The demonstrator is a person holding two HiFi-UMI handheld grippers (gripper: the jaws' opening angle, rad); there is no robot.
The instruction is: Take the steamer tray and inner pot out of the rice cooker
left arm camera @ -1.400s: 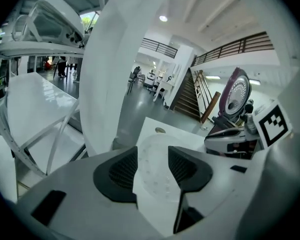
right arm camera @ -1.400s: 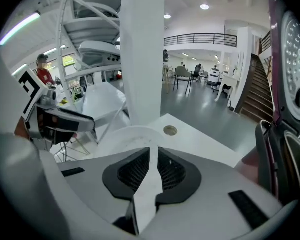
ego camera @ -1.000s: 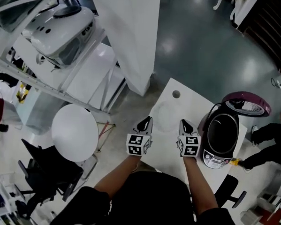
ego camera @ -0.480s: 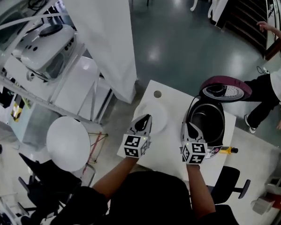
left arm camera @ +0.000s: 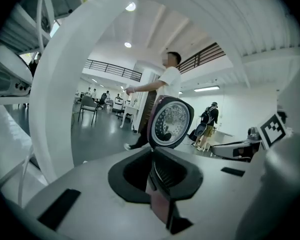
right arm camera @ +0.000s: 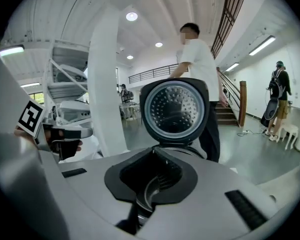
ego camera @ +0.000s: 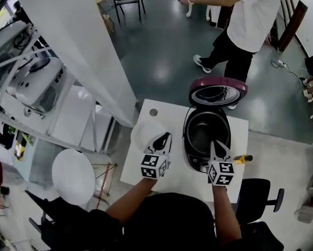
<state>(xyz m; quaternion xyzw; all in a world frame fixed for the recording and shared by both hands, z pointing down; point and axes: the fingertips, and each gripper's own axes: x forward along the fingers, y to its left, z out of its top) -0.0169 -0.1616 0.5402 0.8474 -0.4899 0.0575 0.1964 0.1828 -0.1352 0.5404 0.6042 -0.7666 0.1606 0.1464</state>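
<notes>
The rice cooker (ego camera: 187, 140) stands open on the white table (ego camera: 138, 172), its maroon lid (ego camera: 219, 93) tipped back and the dark inner pot (ego camera: 204, 132) seated inside, mouth up. The right gripper (ego camera: 217, 145), jaws pressed together and empty, hovers at the cooker's near rim, so it is the closer one. The left gripper (ego camera: 165, 137), likewise closed on nothing, hangs just left of the cooker over a white plate (ego camera: 142, 132). Whether a steamer tray sits in the pot cannot be made out in the dark interior.
</notes>
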